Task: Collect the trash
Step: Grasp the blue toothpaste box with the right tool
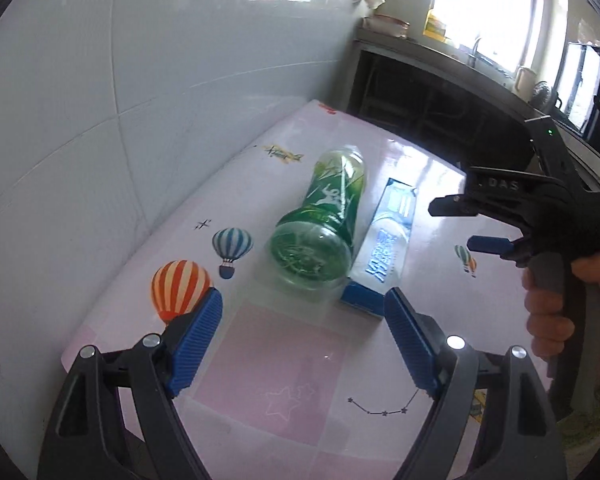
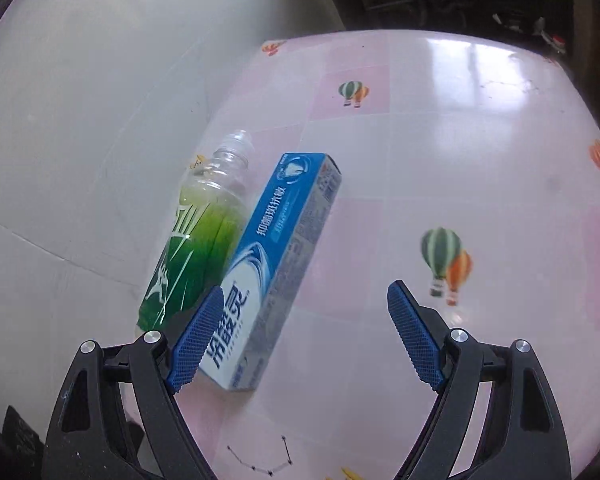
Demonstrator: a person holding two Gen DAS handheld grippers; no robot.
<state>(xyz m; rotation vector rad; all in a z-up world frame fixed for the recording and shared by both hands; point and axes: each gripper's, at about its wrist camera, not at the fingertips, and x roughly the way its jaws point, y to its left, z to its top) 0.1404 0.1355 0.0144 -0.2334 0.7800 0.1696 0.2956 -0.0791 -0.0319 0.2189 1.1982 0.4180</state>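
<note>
1. Left wrist view: the left claw [image 1: 302,340] is spread wide and holds nothing, its blue pads [image 1: 198,344] hanging above the pink table [image 1: 284,384] printed with hot-air balloons.
2. Just ahead of it lies a green plastic bottle [image 1: 326,220] on its side, base toward the camera, neck pointing at the white tiled wall [image 1: 100,100].
3. A blue toothpaste box [image 1: 386,248] lies flat alongside the bottle on its right — the two look to be touching.
4. The right claw [image 1: 464,224] shows at the right edge, gripped by a hand [image 1: 556,300]; its fingers stand apart, above the table to the right of the box.
5. Right wrist view: the right claw [image 2: 306,336] is open and empty — its left pad [image 2: 196,344] overlaps the near end of the toothpaste box [image 2: 276,256] in the picture.
6. The green plastic bottle [image 2: 198,248] lies left of the box, capless neck pointing away, between box and white tiled wall [image 2: 80,120].
</note>
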